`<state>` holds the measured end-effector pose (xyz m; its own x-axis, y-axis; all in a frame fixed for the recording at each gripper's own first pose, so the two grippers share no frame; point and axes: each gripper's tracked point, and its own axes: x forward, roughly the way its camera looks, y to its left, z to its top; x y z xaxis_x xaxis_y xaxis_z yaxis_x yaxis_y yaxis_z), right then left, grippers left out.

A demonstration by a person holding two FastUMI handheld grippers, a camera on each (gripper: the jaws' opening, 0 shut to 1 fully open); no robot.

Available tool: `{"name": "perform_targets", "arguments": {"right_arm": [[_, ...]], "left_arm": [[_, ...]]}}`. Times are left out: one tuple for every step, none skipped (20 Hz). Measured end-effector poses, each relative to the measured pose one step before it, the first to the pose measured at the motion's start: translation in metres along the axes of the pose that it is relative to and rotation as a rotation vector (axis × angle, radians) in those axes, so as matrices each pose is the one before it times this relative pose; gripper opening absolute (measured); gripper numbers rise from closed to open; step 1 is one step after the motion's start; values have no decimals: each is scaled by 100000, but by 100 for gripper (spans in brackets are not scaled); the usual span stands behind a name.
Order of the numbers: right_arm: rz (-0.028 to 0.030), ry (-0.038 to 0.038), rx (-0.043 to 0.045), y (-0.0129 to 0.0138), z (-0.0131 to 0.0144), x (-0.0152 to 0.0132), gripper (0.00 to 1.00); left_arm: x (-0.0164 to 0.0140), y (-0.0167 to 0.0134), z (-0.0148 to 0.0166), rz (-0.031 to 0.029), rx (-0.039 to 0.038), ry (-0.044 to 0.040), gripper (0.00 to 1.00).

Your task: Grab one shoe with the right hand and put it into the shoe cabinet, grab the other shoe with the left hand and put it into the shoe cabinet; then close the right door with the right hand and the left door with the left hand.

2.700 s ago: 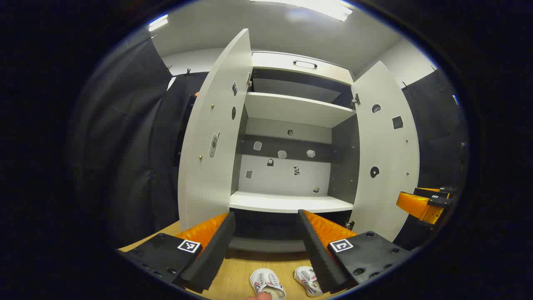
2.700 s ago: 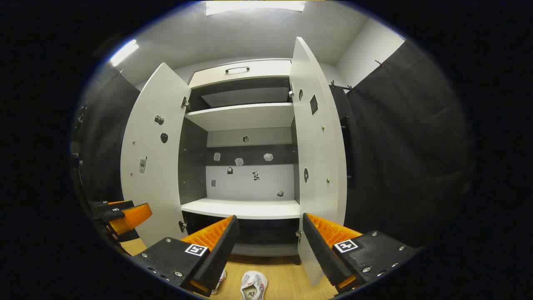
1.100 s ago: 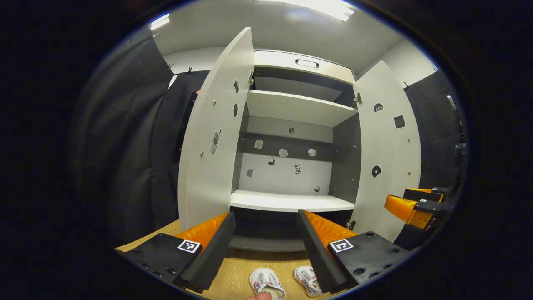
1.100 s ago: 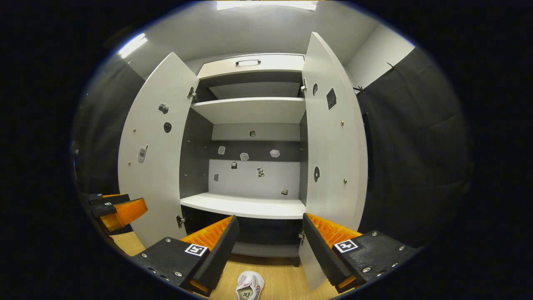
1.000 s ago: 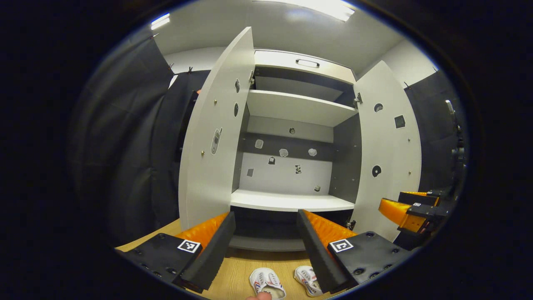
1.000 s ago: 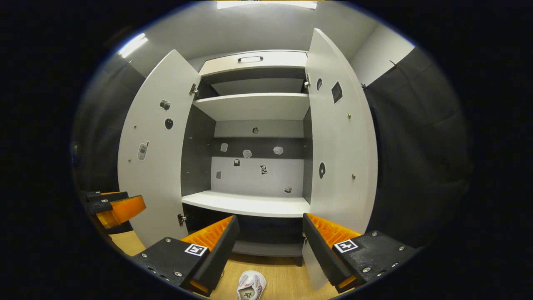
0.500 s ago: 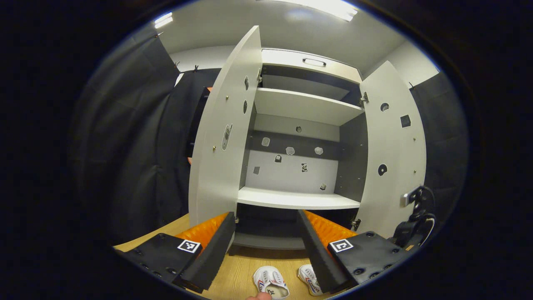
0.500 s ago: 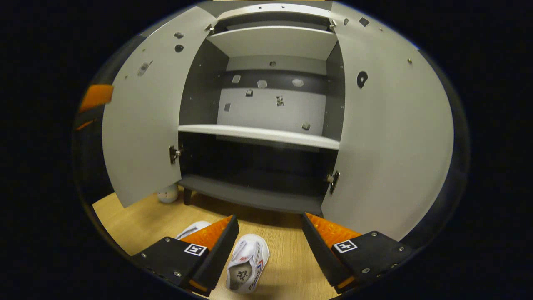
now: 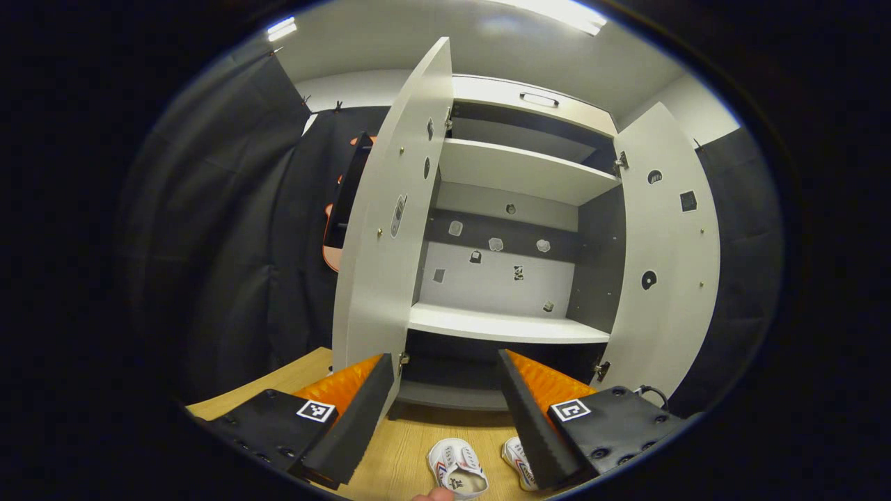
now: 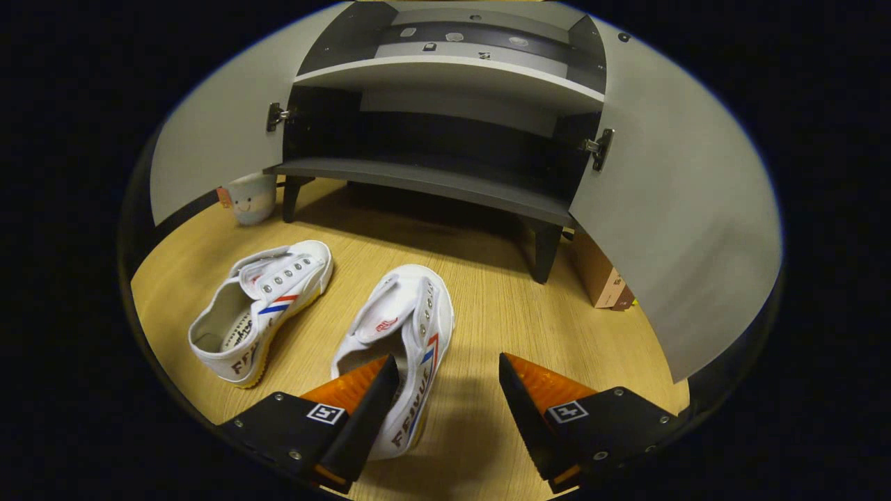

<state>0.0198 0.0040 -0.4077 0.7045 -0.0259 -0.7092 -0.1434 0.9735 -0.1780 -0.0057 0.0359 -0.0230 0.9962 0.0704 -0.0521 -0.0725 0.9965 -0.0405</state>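
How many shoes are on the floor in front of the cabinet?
2. One shoe lies to the left, nearer the cup; the other shoe lies just ahead of the open right gripper. None is inside the cabinet yet.

A staged booth, not a real home: black cloth hangs all round, and strip lights run across a plain ceiling. Inside it, a home entryway is set up: a grey shoe cabinet with 2 doors open, a wood-look floor, a smiley mug, a cardboard box.
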Motion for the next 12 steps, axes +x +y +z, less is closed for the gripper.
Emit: {"name": "perform_targets", "arguments": {"right_arm": [[460,-67,1039,-45,254,725,88],[128,-520,54,-121,241,825,87],[1109,210,377,55,197,803,85],[1861,231,1175,420,-21,729,84],[394,-278,694,-23,189,835,81],[705,-480,633,-23,124,675,78],[2054,-384,738,331,182,406,71],[1325,-483,472,204,174,179,70],[1971,-577,-322,286,64,322,63],[2150,-232,-130,387,76,48,55],[357,-268,-279,123,-44,215,51],[-596,-432,109,-225,146,29,43]], "left_arm": [[-36,-75,132,-317,128,-211,96],[-49,-102,155,-325,170,-260,96],[6,-62,-12,-305,155,-100,96],[-104,-157,65,-350,100,-2,96],[-69,-105,-39,-196,62,80,96],[-140,-119,76,-69,-45,140,96],[-70,-46,-101,-100,-43,191,96],[-127,-8,43,148,141,93,96],[-89,51,-28,183,206,28,96],[-47,-21,20,142,226,103,96],[-40,64,-64,232,224,211,96],[-100,0,-39,217,135,242,96]]}}
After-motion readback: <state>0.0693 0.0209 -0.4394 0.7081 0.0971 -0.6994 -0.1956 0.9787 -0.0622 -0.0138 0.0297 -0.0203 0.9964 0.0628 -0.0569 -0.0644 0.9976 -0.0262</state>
